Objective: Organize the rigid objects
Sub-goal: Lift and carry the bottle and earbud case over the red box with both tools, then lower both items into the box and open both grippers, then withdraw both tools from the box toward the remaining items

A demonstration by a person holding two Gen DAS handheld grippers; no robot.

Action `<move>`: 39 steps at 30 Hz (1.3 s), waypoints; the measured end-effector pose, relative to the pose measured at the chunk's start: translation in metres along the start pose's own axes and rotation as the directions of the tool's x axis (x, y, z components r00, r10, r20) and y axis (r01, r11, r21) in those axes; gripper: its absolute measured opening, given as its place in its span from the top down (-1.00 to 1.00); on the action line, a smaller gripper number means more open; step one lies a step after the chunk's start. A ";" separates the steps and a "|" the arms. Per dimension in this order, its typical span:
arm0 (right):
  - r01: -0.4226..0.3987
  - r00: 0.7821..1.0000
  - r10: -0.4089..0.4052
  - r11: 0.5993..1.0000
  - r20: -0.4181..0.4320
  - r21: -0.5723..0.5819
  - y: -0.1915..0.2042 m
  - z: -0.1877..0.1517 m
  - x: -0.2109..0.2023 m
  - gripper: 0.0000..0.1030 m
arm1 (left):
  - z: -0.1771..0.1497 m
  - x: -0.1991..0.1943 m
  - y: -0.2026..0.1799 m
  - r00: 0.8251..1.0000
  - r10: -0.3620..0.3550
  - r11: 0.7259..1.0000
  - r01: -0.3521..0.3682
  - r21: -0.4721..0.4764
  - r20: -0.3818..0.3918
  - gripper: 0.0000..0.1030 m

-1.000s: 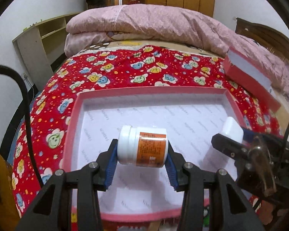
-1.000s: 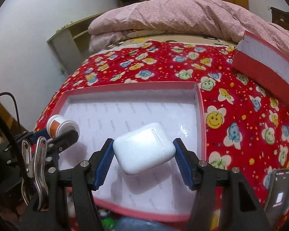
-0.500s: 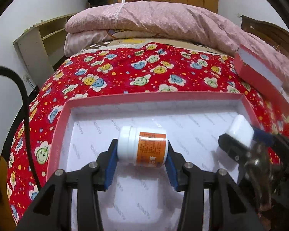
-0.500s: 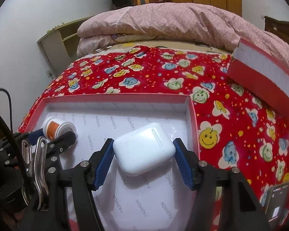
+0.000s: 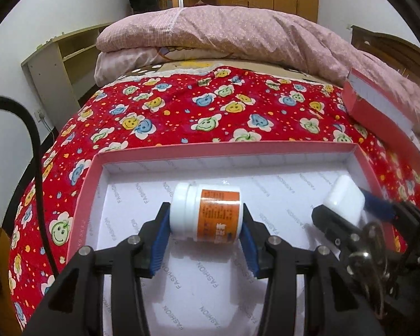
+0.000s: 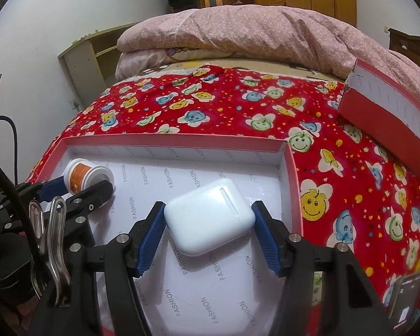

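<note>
My left gripper (image 5: 205, 235) is shut on a white pill bottle (image 5: 205, 214) with an orange label, held sideways low over the left part of a shallow pink box (image 5: 224, 149) with a white floor. My right gripper (image 6: 208, 231) is shut on a white earbud case (image 6: 208, 219), held low over the right part of the same box (image 6: 176, 140). The bottle also shows at the left of the right wrist view (image 6: 82, 176). The case also shows at the right of the left wrist view (image 5: 344, 198).
The box lies on a red flower-print blanket (image 5: 196, 112) on a bed. The pink box lid (image 6: 389, 109) leans at the right. A folded pink quilt (image 5: 224, 33) lies behind. A phone (image 6: 406, 299) lies at the near right. A shelf (image 5: 56, 64) stands on the left.
Both grippers have moved forward and down over the box with their objects still held. The far box wall now looks closer.
</note>
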State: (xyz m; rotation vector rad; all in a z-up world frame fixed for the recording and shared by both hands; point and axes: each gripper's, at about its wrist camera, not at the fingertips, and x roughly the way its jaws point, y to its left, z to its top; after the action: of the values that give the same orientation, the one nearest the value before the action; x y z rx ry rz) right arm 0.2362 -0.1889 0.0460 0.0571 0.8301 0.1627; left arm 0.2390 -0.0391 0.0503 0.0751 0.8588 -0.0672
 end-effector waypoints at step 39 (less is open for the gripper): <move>-0.088 0.996 0.088 0.996 0.021 -0.006 0.015 -0.053 -0.105 -0.25 | -0.075 -0.125 0.046 0.999 0.027 0.999 -0.025 -0.046 0.043 -0.34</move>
State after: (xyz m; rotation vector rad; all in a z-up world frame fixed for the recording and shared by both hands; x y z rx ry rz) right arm 0.1252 -0.1926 0.0885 0.0910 0.8059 0.2470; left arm 0.1051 0.0177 0.0980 0.0413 0.8147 -0.0250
